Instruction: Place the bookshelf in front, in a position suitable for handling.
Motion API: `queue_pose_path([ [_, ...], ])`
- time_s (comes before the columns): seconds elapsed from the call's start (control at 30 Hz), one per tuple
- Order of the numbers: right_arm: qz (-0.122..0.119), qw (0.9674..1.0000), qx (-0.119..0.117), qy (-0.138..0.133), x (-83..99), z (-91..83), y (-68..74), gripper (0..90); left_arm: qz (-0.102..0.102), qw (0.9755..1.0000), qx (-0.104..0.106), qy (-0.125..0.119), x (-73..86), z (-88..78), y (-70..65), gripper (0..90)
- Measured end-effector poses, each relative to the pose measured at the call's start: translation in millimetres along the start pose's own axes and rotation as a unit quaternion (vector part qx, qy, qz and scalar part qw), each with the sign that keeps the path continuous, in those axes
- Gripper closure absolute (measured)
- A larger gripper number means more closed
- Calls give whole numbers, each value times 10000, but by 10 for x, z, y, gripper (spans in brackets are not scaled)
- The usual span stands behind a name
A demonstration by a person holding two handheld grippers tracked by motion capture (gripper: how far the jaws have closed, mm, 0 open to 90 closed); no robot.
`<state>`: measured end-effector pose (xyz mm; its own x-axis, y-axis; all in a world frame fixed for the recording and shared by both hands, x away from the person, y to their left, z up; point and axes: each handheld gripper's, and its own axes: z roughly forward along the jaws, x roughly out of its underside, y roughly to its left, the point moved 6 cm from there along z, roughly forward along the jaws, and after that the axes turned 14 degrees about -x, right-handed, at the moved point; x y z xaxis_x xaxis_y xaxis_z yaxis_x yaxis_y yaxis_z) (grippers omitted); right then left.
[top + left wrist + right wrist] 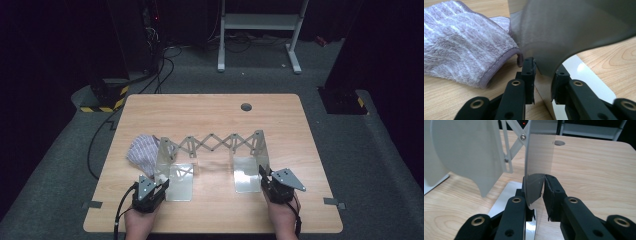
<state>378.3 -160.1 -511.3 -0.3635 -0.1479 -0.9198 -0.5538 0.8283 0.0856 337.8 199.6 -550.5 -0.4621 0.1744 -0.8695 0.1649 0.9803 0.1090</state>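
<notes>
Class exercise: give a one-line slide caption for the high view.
Two hand-held grippers, left gripper and right gripper, at the end plates of an expandable metal rack, striped cloth alongside.

the surface [215,112] is light wood with a fine, pale-brown grain, and a small dark grey round hole [246,107] sits near its far edge. the expanding rack [212,145] is plain silver-grey metal: its crossed slats make a zigzag lattice of diamonds, and its two end plates shine almost white where light strikes them. the cloth [142,152] is lilac with wavy white stripes and a darker purple hem. the left gripper [161,188] and the right gripper [264,176] are matt black with brass-coloured rivets. the floor [350,150] is dull grey carpet, and a yellow-and-black striped block [107,97] stands on it.
</notes>
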Motion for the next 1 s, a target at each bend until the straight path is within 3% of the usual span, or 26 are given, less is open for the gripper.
queue_pose_path([
  [0.3,-100,9998,-155,-56,17,6,66,797,-159,9997,-183,-21,14,6,142,768],
  [0.67,-100,9998,-156,-75,39,-56,51,814,-50,9997,-233,-34,14,2,162,783],
  [0.77,-67,9998,-182,-94,40,-47,59,810,-136,9995,-280,-24,20,8,221,802],
  [1.0,-96,9998,-158,-70,18,-7,44,808,-220,9996,-173,-50,-37,117,173,794],
])
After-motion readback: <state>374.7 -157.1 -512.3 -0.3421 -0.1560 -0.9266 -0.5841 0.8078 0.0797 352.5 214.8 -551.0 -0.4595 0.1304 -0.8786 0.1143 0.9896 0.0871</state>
